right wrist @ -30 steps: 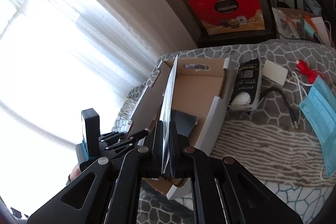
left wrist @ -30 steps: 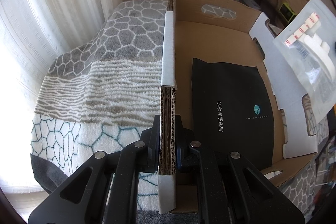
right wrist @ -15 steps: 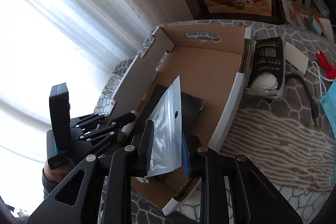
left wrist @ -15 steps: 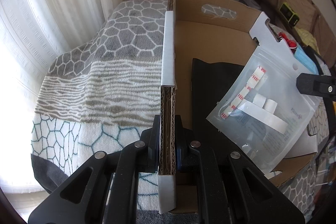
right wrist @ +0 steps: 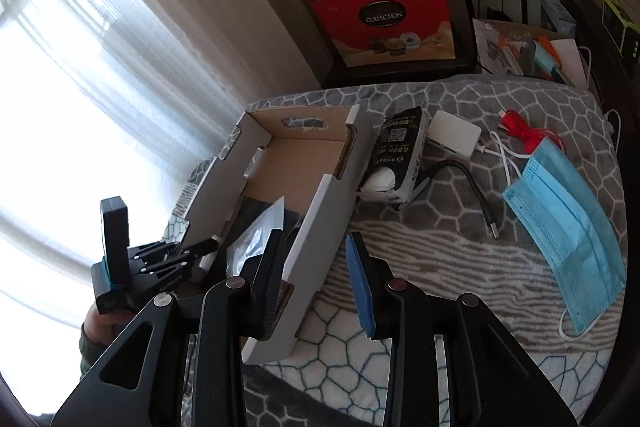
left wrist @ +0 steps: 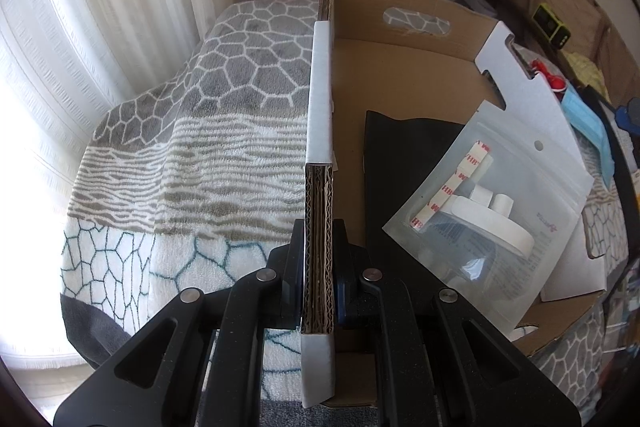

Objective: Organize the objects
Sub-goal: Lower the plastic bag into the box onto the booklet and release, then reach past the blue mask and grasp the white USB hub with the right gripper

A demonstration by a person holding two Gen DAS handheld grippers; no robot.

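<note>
The left gripper (left wrist: 319,267) clamps the cardboard box (left wrist: 320,107) by its side wall. The clear pouch (left wrist: 492,211) lies inside the box, at 3 o'clock from that wall, on a black booklet (left wrist: 384,163). The right gripper (right wrist: 320,283) gapes wide, holding nothing, straddling the box's other wall.

A: Right gripper (right wrist: 320,281) state?
B: Jaws apart, empty, straddling the cardboard box (right wrist: 320,211) near wall.
A: Pouch?
B: Clear pouch (right wrist: 256,235) inside the box, just left of the left finger. Blue mask (right wrist: 568,227) far right.
</note>
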